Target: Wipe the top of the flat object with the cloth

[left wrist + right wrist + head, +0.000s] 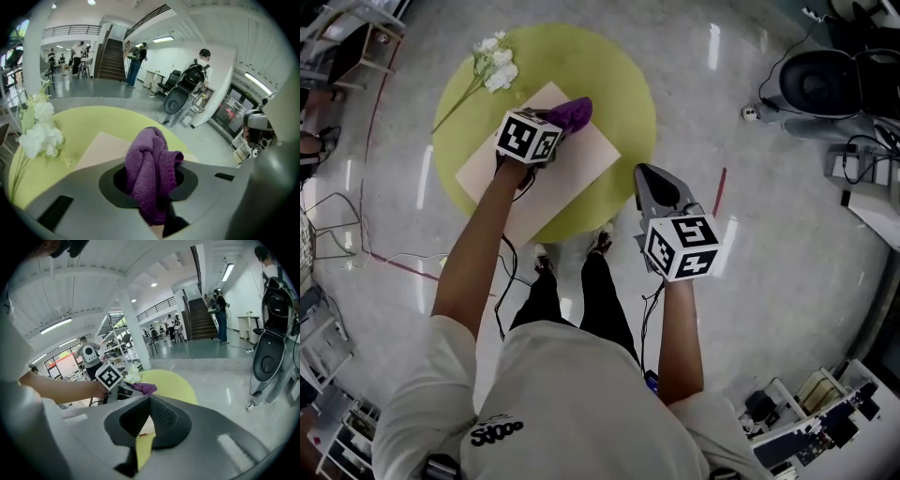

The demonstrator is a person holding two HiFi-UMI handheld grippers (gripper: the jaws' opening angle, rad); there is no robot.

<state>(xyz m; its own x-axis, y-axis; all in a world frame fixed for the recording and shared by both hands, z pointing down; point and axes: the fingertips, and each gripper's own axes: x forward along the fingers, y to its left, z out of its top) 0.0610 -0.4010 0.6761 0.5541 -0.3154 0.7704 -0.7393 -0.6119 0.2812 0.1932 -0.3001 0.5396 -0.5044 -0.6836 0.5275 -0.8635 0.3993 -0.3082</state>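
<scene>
A flat beige board (572,164) lies on a round yellow-green table (619,84). My left gripper (565,120) is shut on a bunched purple cloth (573,113), which rests at the board's far edge. In the left gripper view the cloth (150,171) rises between the jaws, with the board (101,145) behind it. My right gripper (645,174) hovers over the table's near right rim, off the board, jaws shut with nothing between them. In the right gripper view the left gripper's marker cube (108,376) and the cloth (143,388) show ahead.
A sprig of white flowers (495,64) lies on the table's far left, beside the board. The person's feet (572,253) stand at the near rim. Cables (356,239) trail on the floor at left. A black chair (825,80) and equipment sit at far right.
</scene>
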